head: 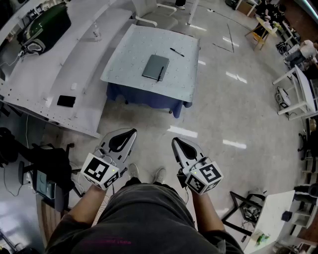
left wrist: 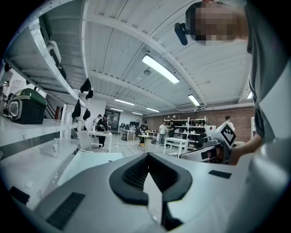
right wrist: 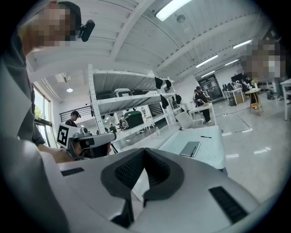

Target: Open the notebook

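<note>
A closed grey notebook (head: 155, 67) lies flat on the pale square table (head: 129, 49), a few steps ahead of me. A dark pen (head: 160, 73) rests on its cover near the right edge. In the right gripper view the notebook (right wrist: 190, 149) shows small and far off. My left gripper (head: 130, 133) and right gripper (head: 175, 141) hang side by side close to my body, above the floor and well short of the table. Both are shut with nothing between the jaws, and their black pads meet at the tips (left wrist: 148, 157) (right wrist: 144, 151).
A second black pen (head: 177, 52) lies on the table beyond the notebook. A long white workbench (head: 54, 74) on the left carries a black phone (head: 66, 101), a green case (head: 44, 27) and a bottle (head: 96, 33). A white chair (head: 149, 15) stands behind the table. Shiny floor lies between me and the table.
</note>
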